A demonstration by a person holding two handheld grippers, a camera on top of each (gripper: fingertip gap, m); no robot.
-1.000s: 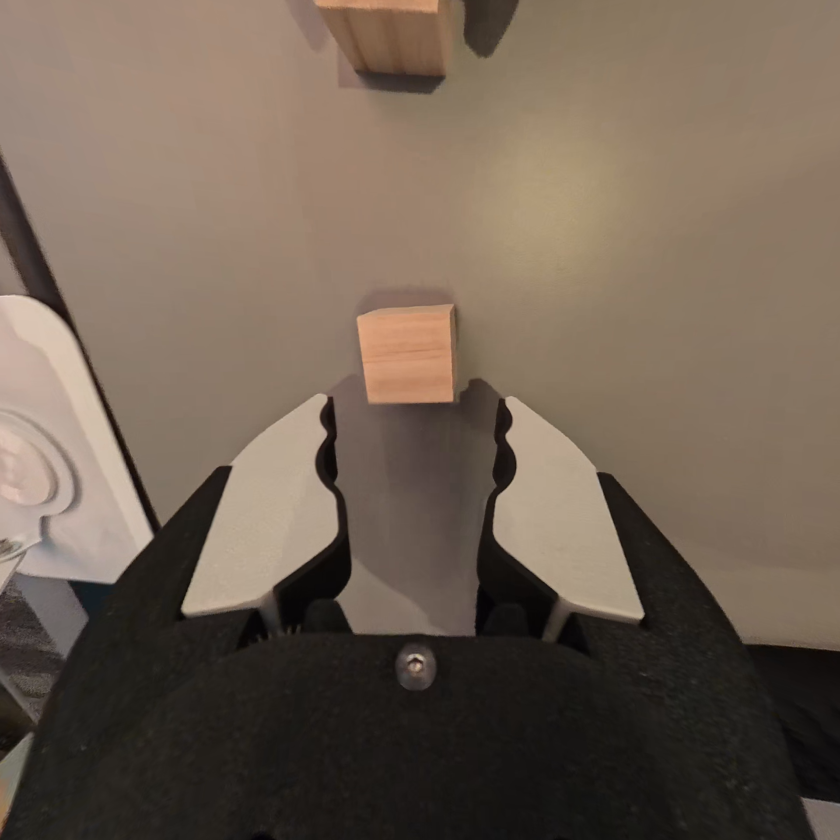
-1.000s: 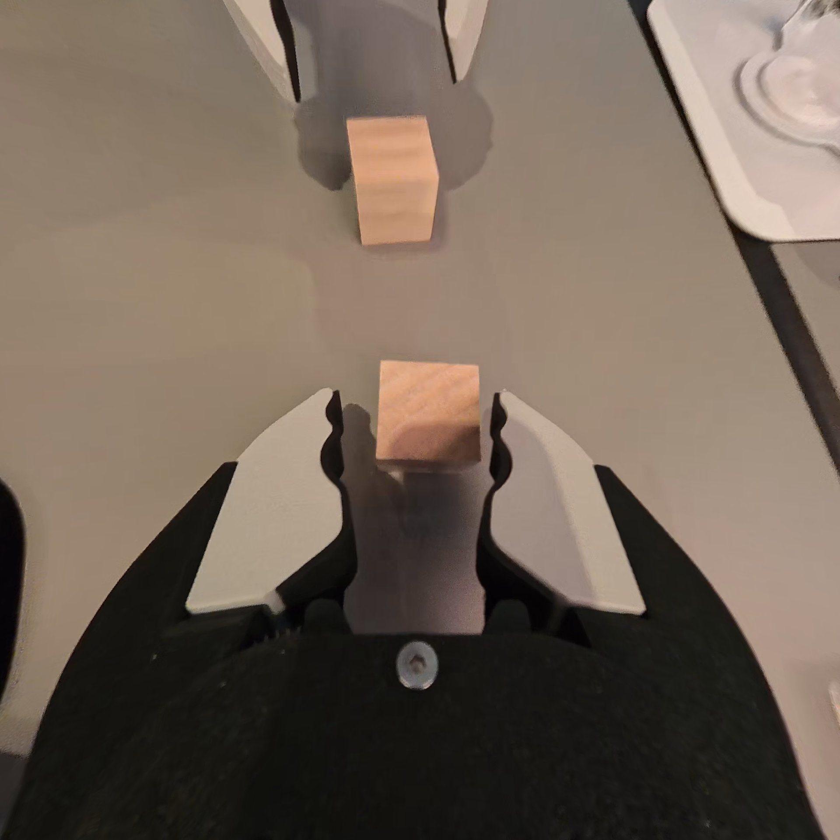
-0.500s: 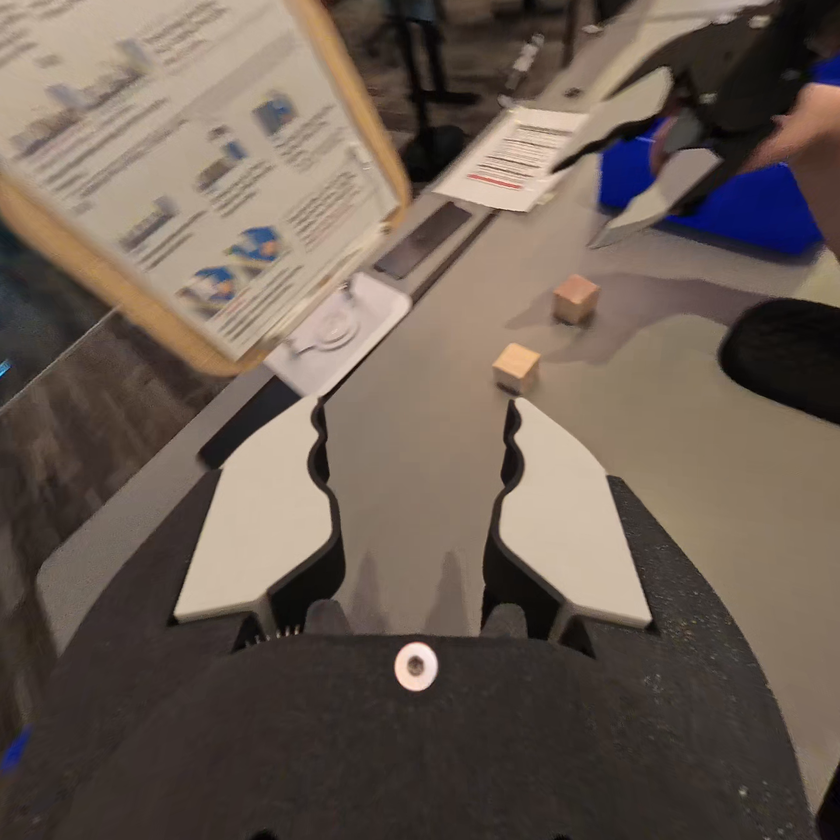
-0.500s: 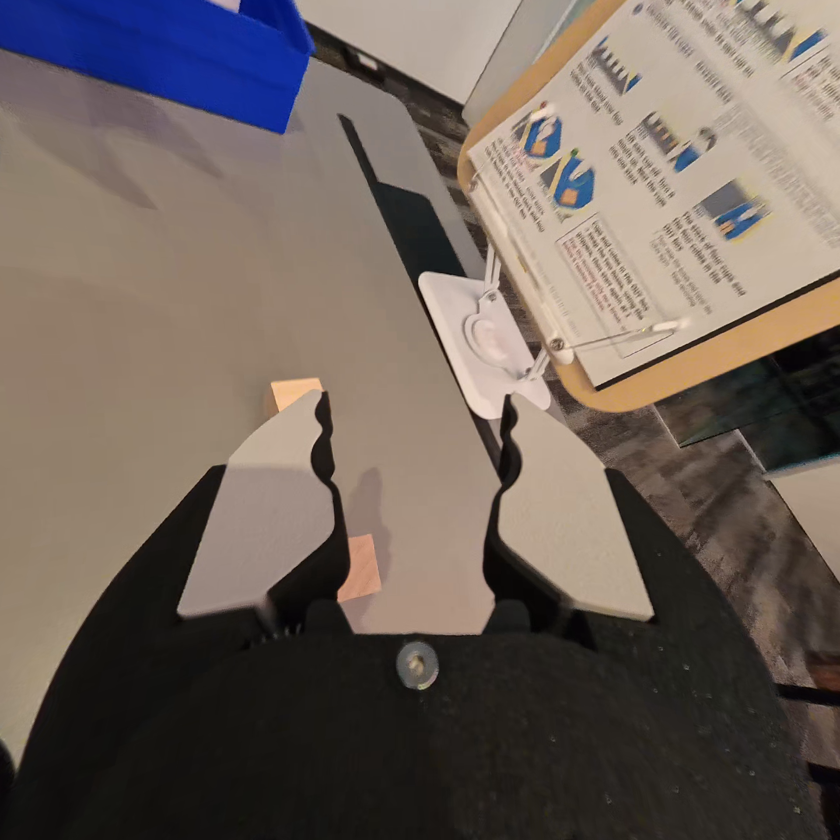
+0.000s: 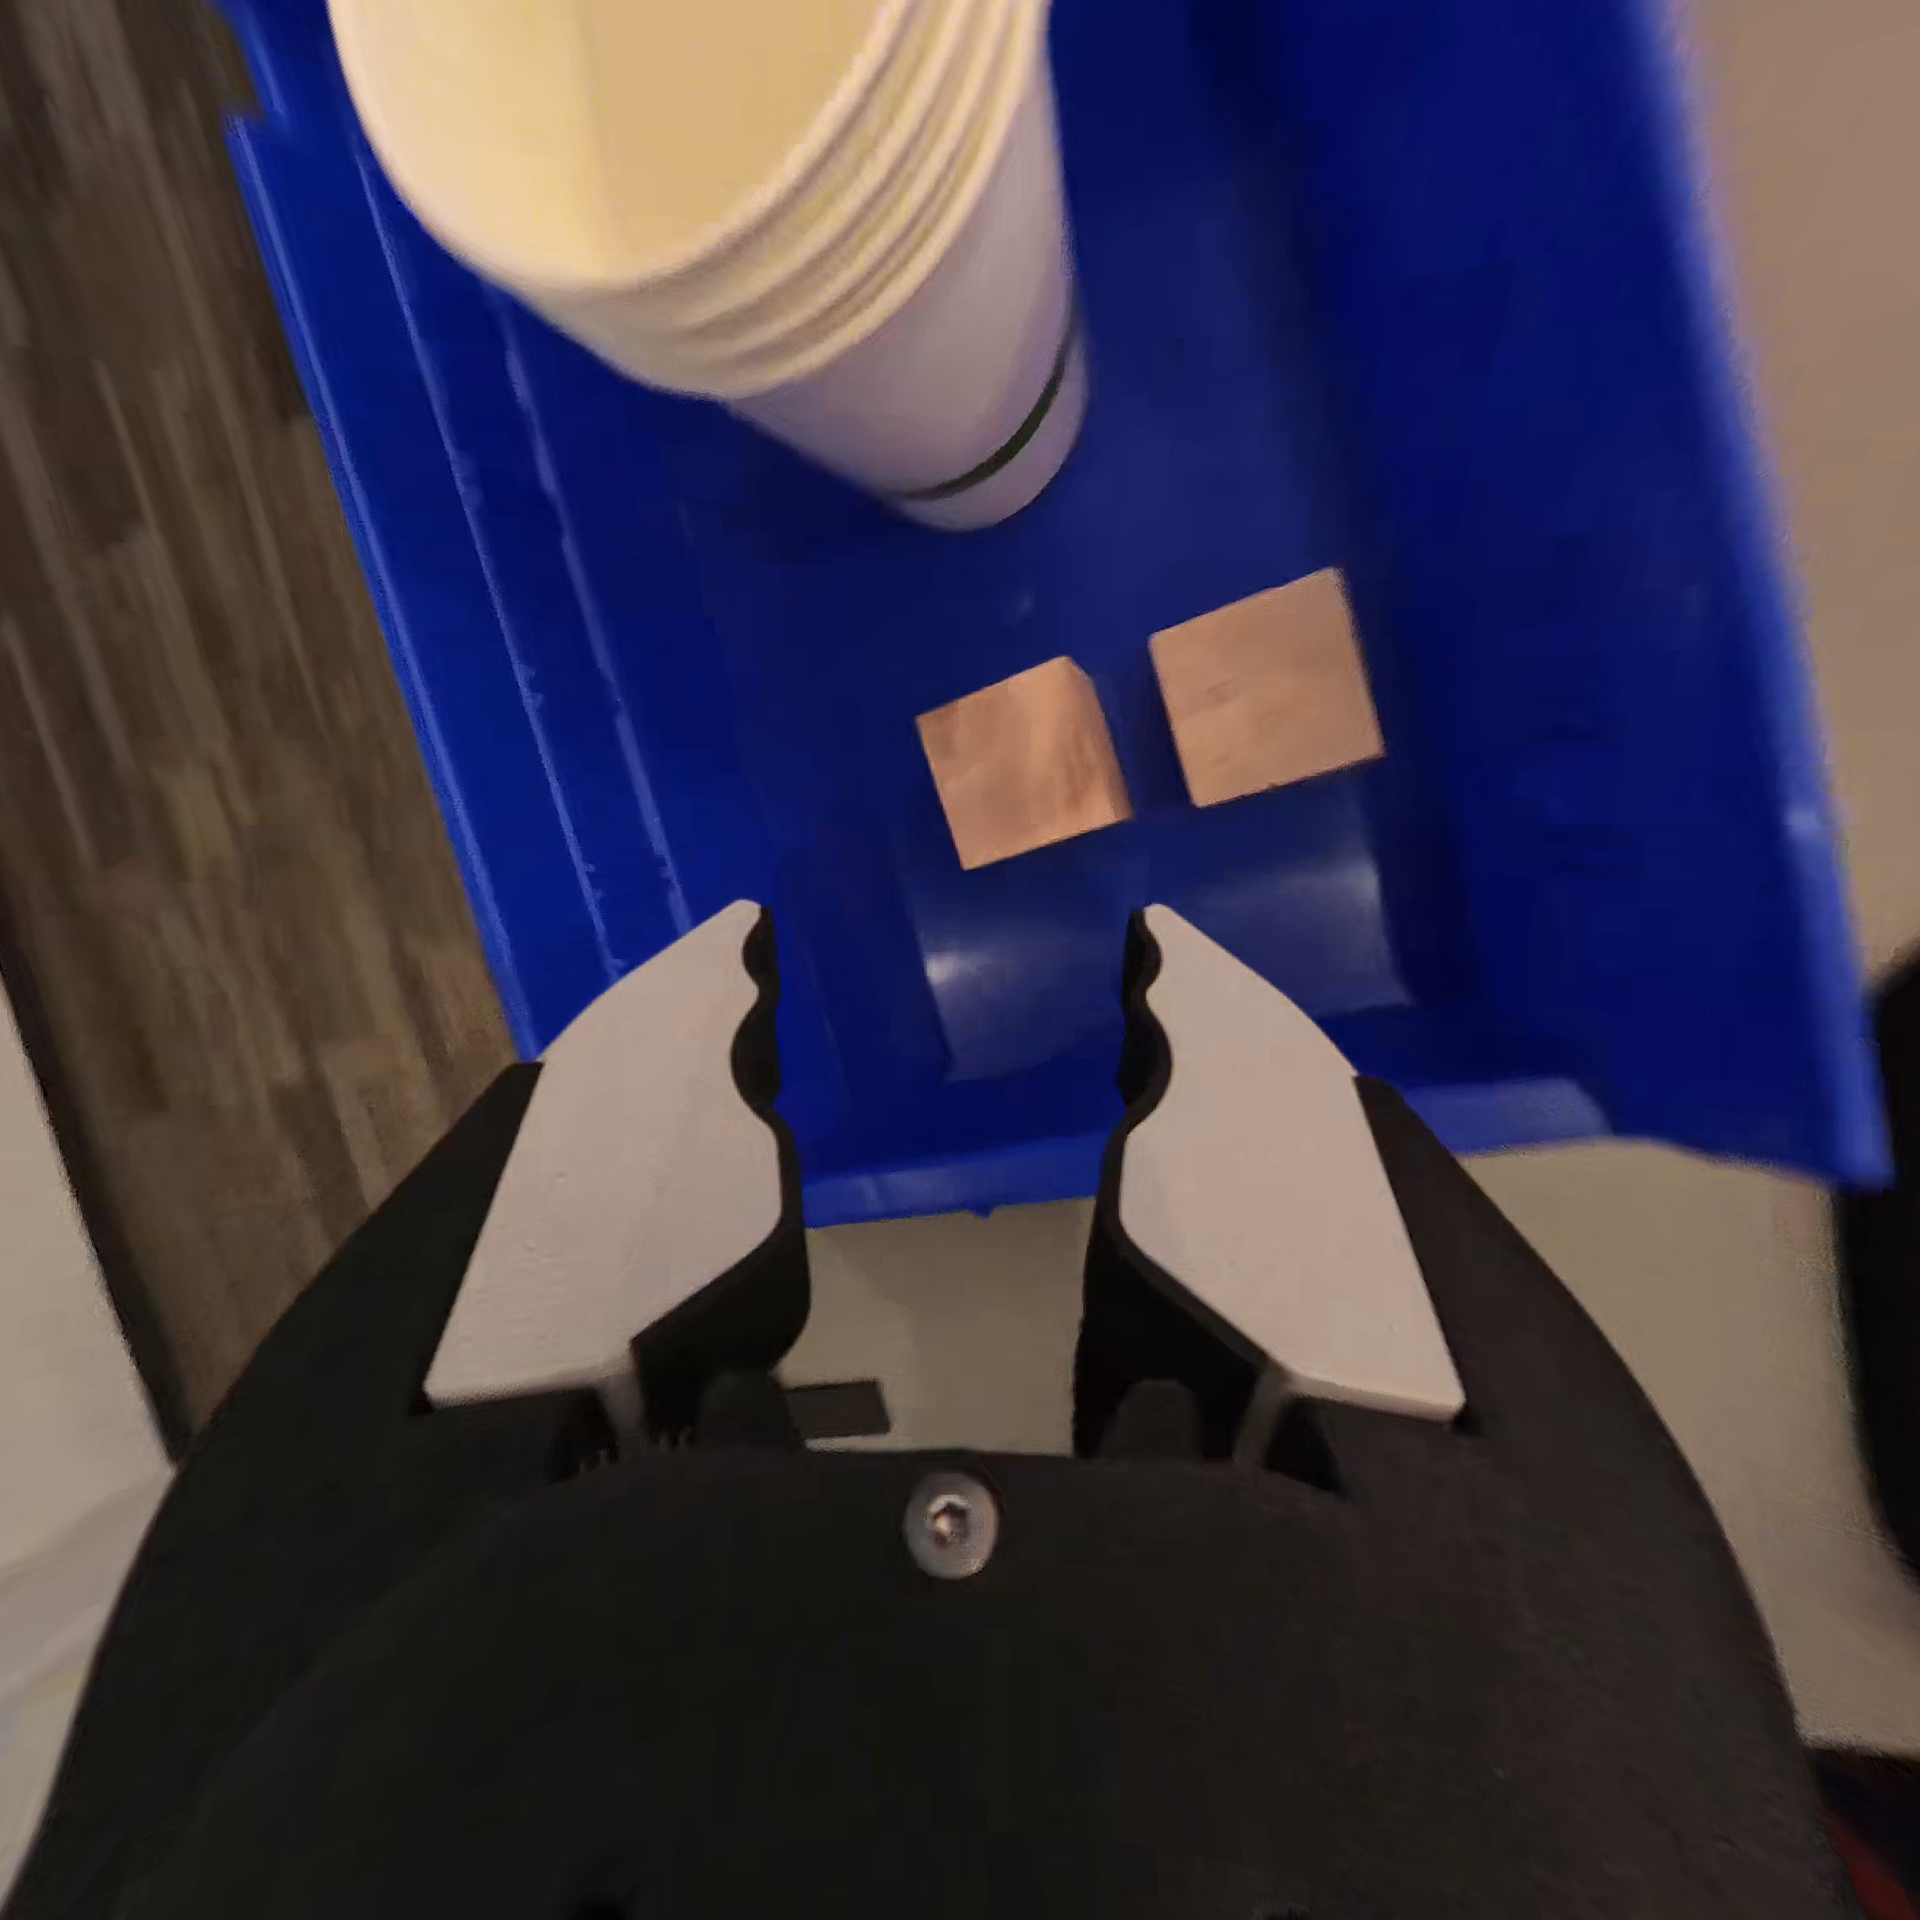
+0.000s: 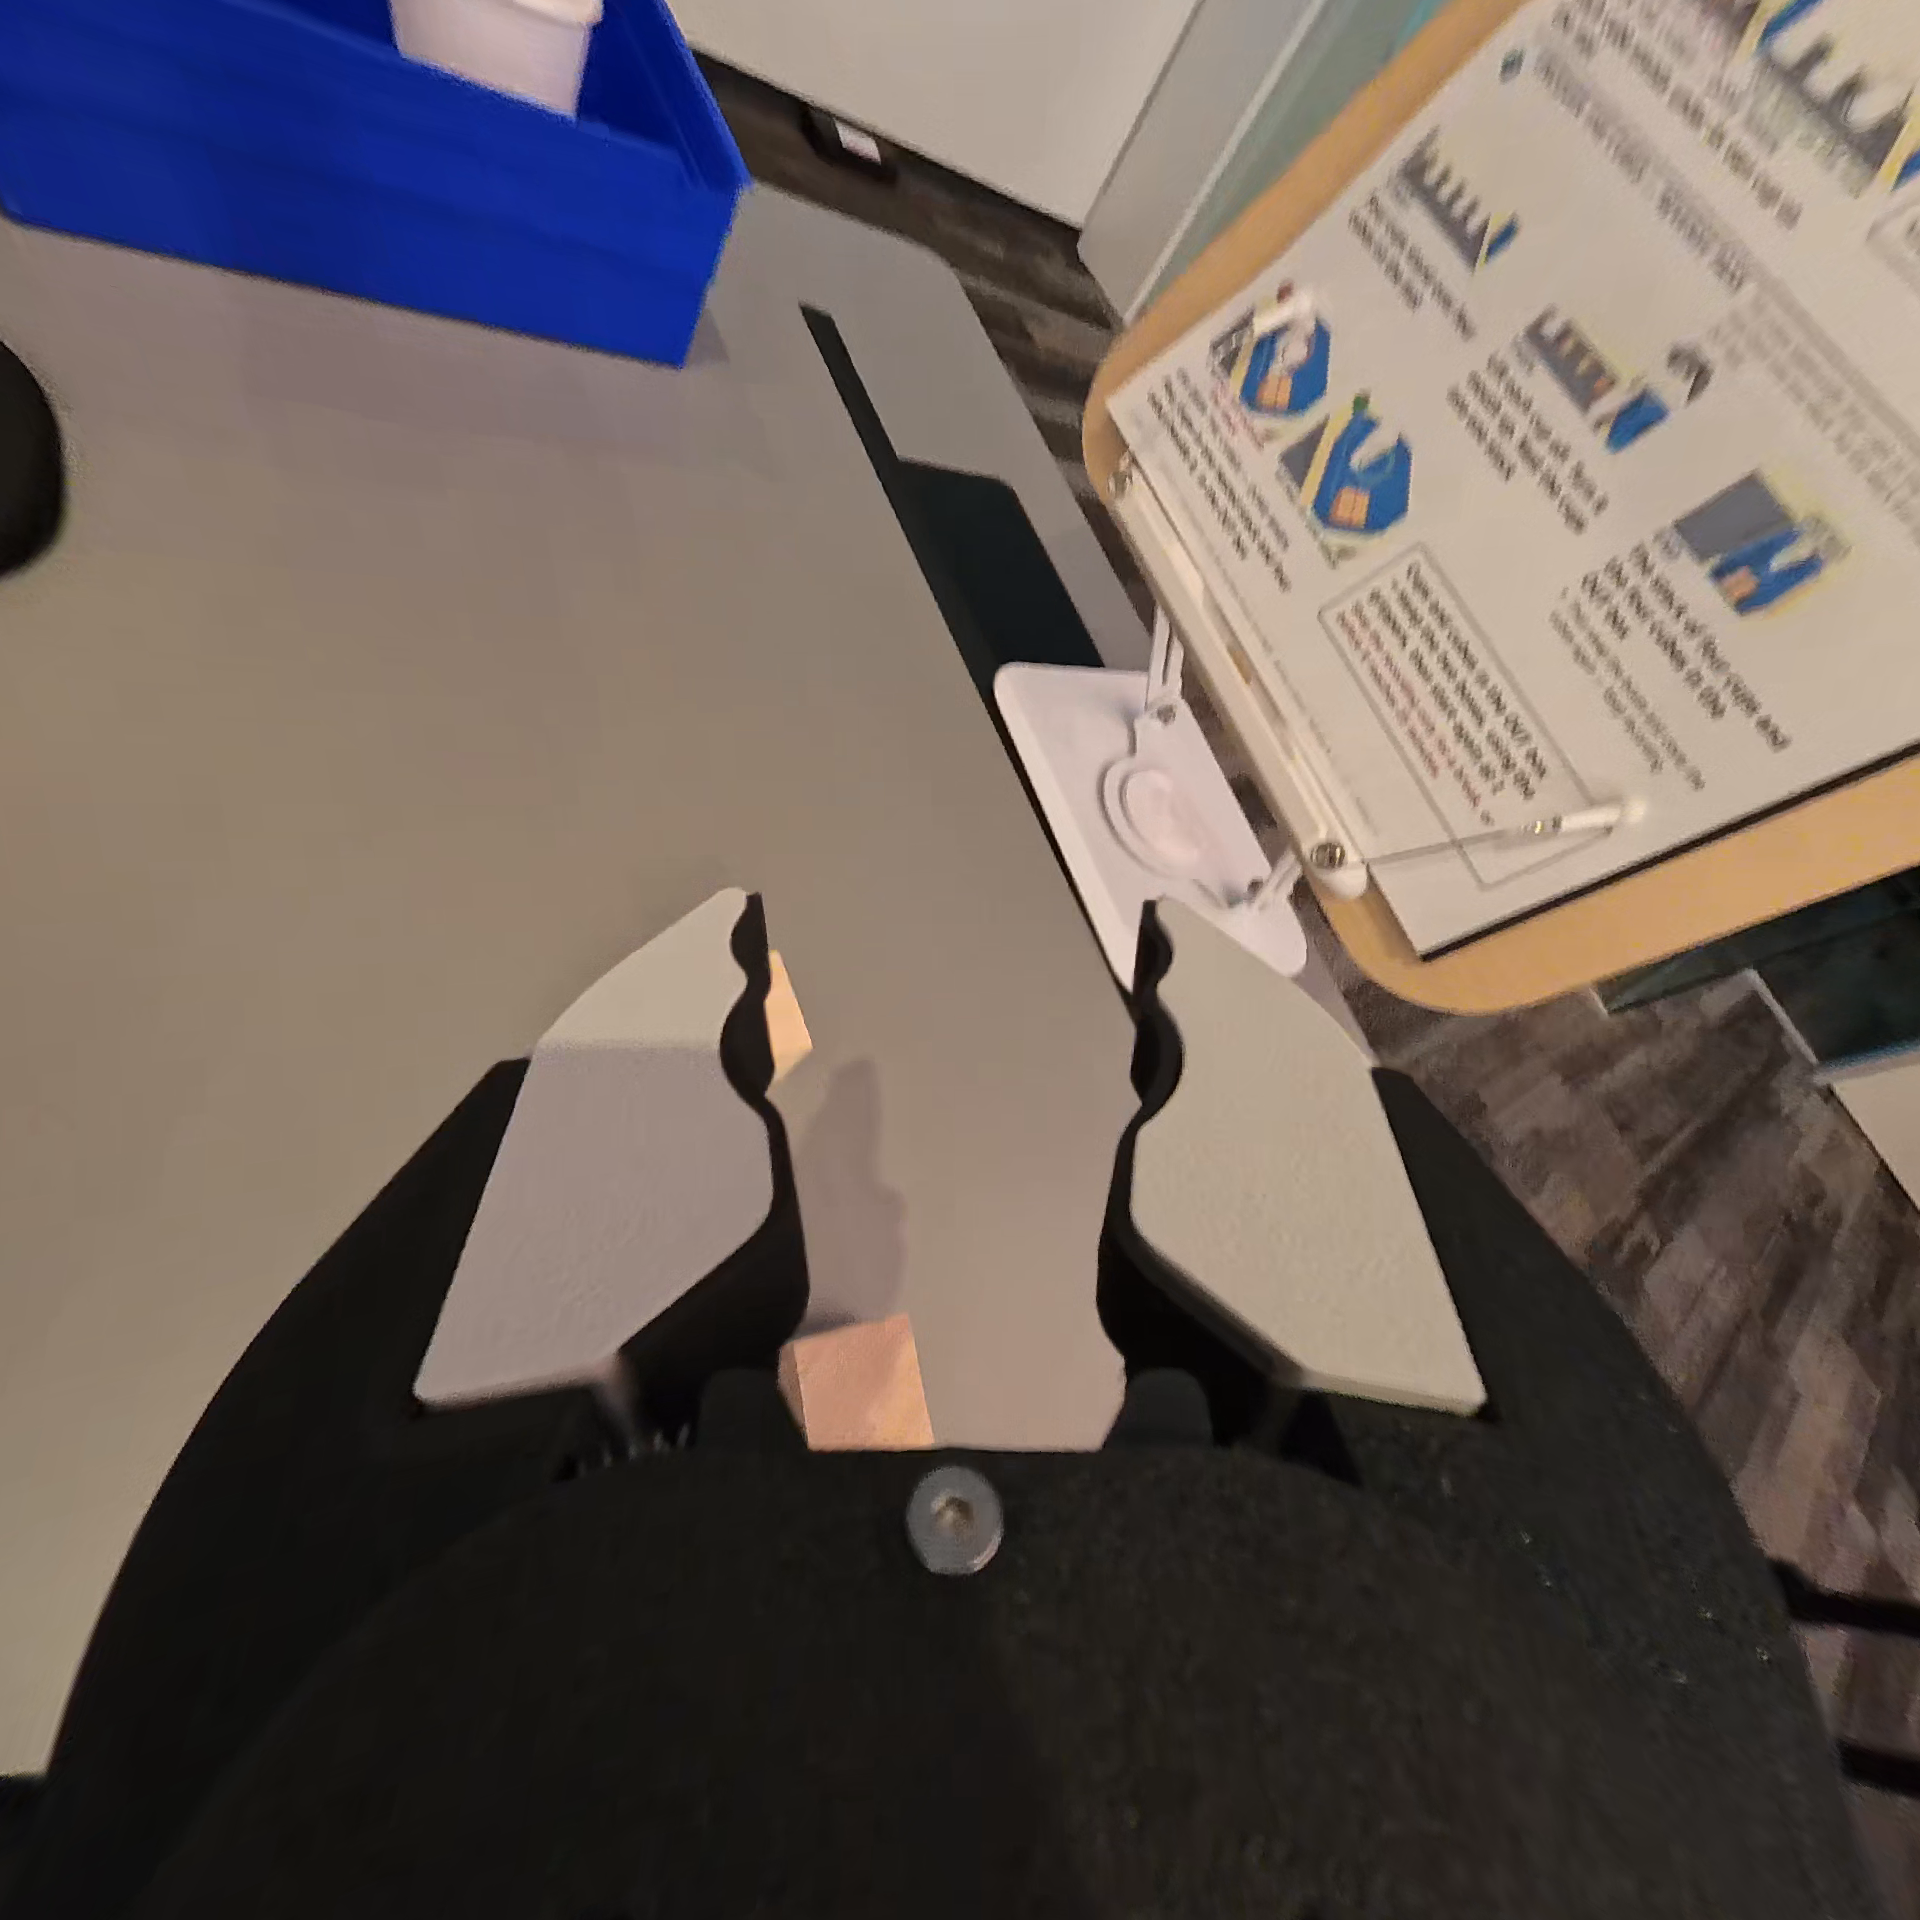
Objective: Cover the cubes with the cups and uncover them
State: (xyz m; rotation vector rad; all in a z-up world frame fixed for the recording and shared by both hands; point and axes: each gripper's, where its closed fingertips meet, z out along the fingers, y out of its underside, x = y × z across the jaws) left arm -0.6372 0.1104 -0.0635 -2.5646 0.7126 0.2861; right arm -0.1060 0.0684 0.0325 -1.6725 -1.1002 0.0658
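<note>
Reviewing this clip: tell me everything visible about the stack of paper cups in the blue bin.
The stack of paper cups is white outside and cream inside, several nested with their rims showing as stepped rings. A thin dark line circles the outermost cup near its base. It stands base down on the floor of the blue bin, mouth up, at the far end, clear of the two wooden cubes. Nothing grips it; the open left gripper hangs short of it. The image is motion-blurred.

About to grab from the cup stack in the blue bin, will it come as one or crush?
The cups look like thin paper, so a hard squeeze would likely dent them. They are nested, so several may lift together. The tall stack may tip if nudged.
</note>
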